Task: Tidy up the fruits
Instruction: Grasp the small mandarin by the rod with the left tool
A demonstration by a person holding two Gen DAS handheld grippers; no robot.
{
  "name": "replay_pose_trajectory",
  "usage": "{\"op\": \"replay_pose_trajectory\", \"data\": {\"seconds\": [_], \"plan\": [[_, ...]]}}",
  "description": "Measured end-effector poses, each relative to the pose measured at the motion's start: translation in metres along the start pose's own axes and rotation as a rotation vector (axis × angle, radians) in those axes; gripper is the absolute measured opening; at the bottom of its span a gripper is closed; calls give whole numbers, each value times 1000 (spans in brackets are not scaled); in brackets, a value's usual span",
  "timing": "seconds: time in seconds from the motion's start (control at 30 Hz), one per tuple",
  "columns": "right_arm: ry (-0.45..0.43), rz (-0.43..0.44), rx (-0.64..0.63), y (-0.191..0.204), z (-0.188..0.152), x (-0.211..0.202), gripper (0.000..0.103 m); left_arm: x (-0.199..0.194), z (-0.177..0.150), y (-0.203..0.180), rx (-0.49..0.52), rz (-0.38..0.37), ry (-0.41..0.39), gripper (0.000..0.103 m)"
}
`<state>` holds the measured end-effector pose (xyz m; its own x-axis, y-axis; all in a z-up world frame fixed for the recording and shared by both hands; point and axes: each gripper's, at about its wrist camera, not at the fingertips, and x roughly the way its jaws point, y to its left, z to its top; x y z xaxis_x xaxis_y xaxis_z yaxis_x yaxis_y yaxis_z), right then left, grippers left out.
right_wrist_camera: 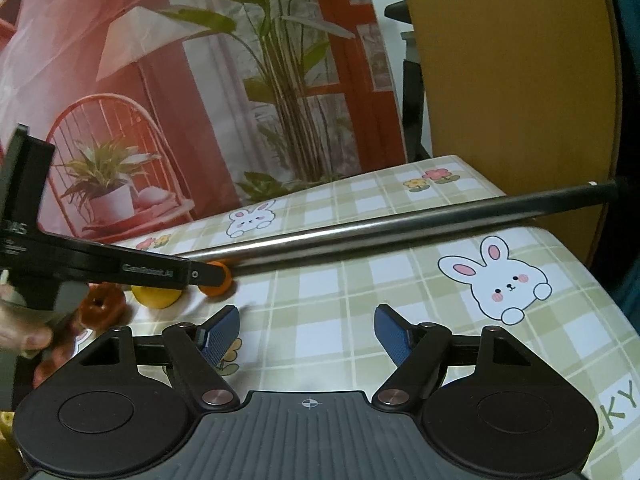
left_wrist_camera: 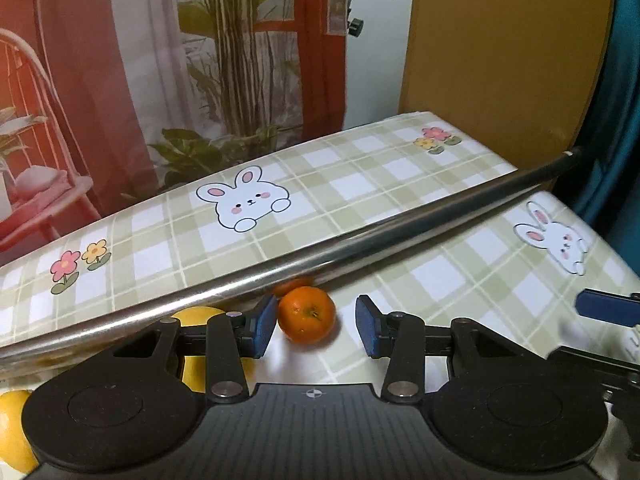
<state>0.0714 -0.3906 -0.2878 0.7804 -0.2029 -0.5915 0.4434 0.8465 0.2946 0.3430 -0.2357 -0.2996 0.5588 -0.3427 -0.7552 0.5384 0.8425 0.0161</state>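
Note:
A small orange mandarin [left_wrist_camera: 306, 314] lies on the checked tablecloth [left_wrist_camera: 440, 280], just in front of a shiny metal bar [left_wrist_camera: 360, 240]. My left gripper [left_wrist_camera: 316, 328] is open around it: the left pad is at the fruit's side and a gap remains at the right pad. A yellow lemon [left_wrist_camera: 198, 316] sits partly hidden behind the left finger. In the right wrist view my right gripper [right_wrist_camera: 308, 336] is open over bare cloth, nothing between its pads. There the left gripper's finger [right_wrist_camera: 200, 274] reaches over the mandarin [right_wrist_camera: 216, 286], beside the lemon [right_wrist_camera: 156, 296].
A red-brown round fruit [right_wrist_camera: 102, 308] lies left of the lemon, near a person's hand [right_wrist_camera: 20, 336]. Another yellow fruit [left_wrist_camera: 12, 432] shows at the lower left. The metal bar [right_wrist_camera: 400, 220] crosses the table. A tan board [left_wrist_camera: 500, 60] and a printed backdrop stand behind.

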Motion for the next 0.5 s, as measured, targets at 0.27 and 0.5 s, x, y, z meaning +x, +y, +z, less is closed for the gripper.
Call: {"op": "replay_pose_trajectory", "data": {"seconds": [0.27, 0.5], "plan": [[4, 7, 27, -5, -5, 4, 72, 11, 2, -3, 36, 26, 31, 42], [11, 12, 40, -6, -8, 5, 72, 7, -2, -3, 33, -6, 38, 36]]}}
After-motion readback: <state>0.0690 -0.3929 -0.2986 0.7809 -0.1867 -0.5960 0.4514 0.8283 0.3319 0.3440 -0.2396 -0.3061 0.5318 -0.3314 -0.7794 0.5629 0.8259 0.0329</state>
